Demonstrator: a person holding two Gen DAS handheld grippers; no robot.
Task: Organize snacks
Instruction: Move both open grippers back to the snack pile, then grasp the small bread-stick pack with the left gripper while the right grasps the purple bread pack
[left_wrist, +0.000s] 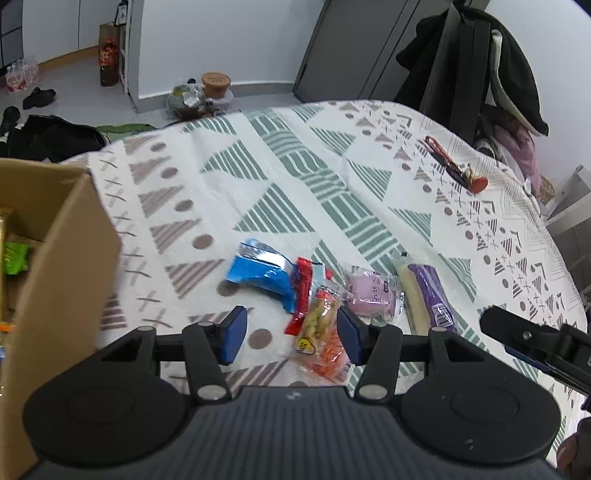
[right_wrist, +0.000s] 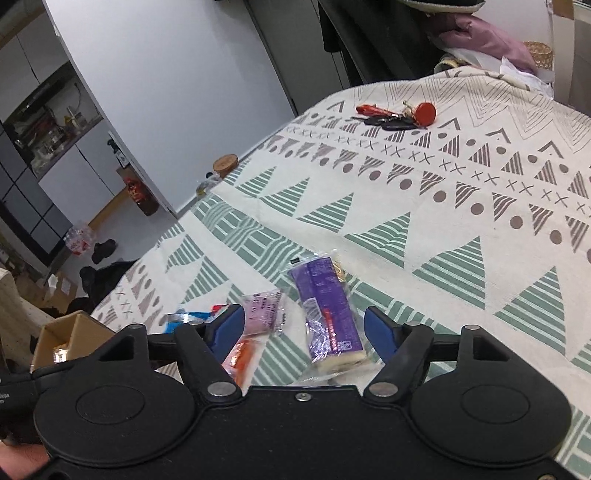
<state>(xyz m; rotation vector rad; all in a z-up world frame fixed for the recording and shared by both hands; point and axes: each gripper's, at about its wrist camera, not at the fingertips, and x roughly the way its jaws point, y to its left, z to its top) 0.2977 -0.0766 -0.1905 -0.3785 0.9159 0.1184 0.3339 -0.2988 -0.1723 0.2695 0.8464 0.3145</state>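
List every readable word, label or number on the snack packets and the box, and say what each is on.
None can be read.
purple packet: white and red print, a barcode patch, too blurred.
pink packet: dark characters, too small.
clear orange packet: yellow cartoon-face sticker, no legible words.
blue packet: no legible text.
cardboard box: no print visible.
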